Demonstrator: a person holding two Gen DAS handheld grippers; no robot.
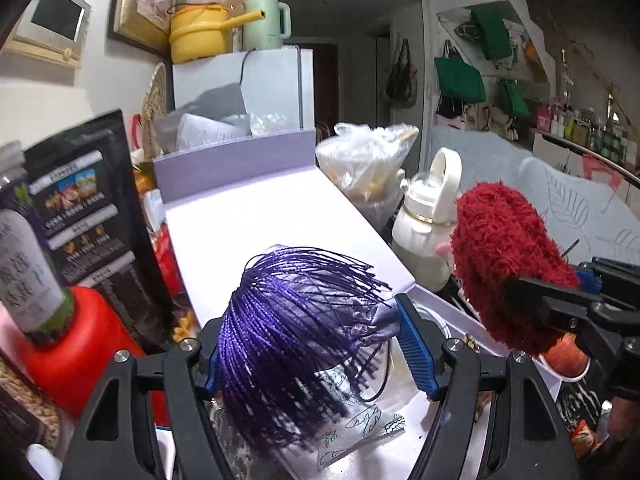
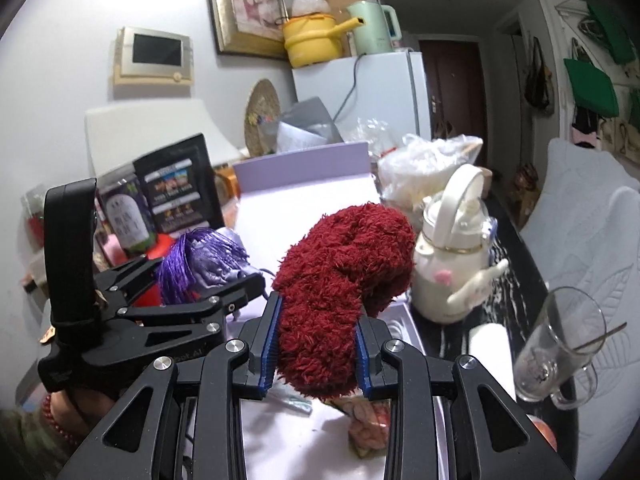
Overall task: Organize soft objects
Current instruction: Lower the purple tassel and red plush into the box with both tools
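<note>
A pale lilac box lid point(image 1: 276, 216) lies open and flat among clutter on a crowded counter, its smooth matte face running toward a raised far edge. Behind it stands a white fridge point(image 2: 384, 92) topped with a glossy yellow pot point(image 2: 314, 40) and a mint kettle point(image 2: 370, 26); a gilt-framed picture point(image 2: 248, 4) and a small wall screen point(image 2: 156, 50) hang on the pale wall to the left. Green bags point(image 1: 460, 80) hang on the right wall beside a dark doorway. Left of the lid stand a black printed pouch point(image 1: 90, 200) and a red bottle point(image 1: 76, 340); to its right sit a crinkled plastic bag point(image 1: 368, 160) and a rounded white jug point(image 2: 452, 276) with a loop handle. A clear glass mug point(image 2: 560, 348) holding a spoon stands near right. The left gripper point(image 1: 316, 348) pinches a purple tassel point(image 1: 296, 332), a bundle of shiny fine cords over silky cloth, lifted above the lid's near end. The right gripper point(image 2: 316, 348) clamps a red plush point(image 2: 340, 280), shaggy and curled into a thick roll, held just right of the tassel and above the lid.
</note>
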